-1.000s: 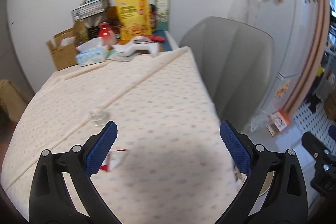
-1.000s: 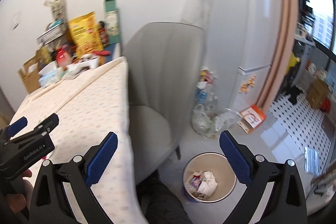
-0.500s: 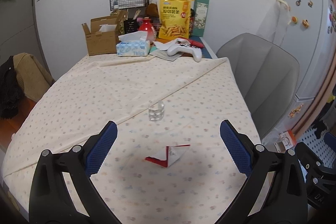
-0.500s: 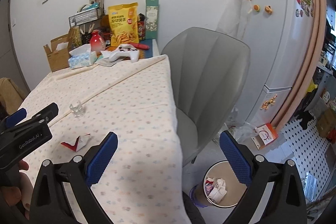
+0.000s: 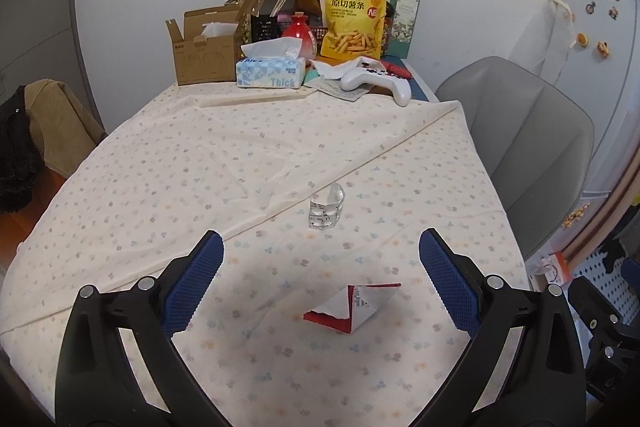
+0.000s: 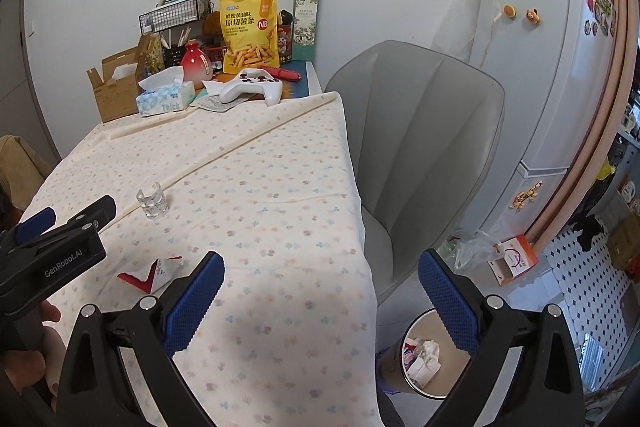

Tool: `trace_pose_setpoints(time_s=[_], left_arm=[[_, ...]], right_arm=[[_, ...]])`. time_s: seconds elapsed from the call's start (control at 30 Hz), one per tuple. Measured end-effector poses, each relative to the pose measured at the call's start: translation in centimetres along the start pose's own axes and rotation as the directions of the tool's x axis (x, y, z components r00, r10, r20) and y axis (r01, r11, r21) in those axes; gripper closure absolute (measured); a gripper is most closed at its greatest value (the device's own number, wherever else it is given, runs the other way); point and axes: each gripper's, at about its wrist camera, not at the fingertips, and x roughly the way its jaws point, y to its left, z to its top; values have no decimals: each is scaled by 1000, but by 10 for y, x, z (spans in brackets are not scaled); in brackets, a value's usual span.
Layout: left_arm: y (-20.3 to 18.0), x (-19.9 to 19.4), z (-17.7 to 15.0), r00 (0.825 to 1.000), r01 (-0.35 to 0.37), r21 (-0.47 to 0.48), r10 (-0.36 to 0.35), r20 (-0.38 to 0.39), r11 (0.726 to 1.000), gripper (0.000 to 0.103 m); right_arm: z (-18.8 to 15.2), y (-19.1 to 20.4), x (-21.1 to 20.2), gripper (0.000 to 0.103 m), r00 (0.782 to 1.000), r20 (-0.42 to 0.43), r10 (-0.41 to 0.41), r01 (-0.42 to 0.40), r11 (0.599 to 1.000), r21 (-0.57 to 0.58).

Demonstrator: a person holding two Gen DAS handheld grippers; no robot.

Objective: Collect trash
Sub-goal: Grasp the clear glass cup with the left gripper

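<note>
The left gripper point(image 5: 320, 283) hangs over the near part of the table point(image 5: 168, 187) with its fingers spread wide and nothing between them, probably because the wrapper point(image 5: 350, 309) lies just below the gap, ready to be taken. This red and white wrapper rests flat on the cloth. A little farther stands a small clear cup point(image 5: 326, 209), apart from it. The right gripper point(image 6: 320, 287) is also spread and empty, held over the table's right edge. On the floor below it stands the bin point(image 6: 404, 337), already with some trash, so the way to drop is short.
</note>
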Motion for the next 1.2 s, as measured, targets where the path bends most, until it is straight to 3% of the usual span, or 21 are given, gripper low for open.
trace_pose_setpoints(time_s=[0.7,0.9,0.93,1.0,1.03,1.2], left_arm=[[9,103,19,992,-11,23,13,-123,1000,7],[4,128,20,987,-13,20,16,-159,1000,24],[4,130,20,986,-11,19,14,-166,1000,31],[5,134,20,984,-3,9,4,-178,1000,55],[6,136,20,982,8,-2,-8,-189,1000,75],[16,127,20,984,9,-30,-14,-177,1000,77]], right_arm=[[17,22,93,9,993,-112,21,-18,999,30],[16,20,114,10,990,-140,23,-19,999,31],[16,20,115,10,990,-142,24,-19,999,31],[16,22,118,11,989,-146,27,-23,999,30],[16,23,118,11,989,-148,29,-25,999,29],[16,33,114,12,989,-142,42,-41,999,15]])
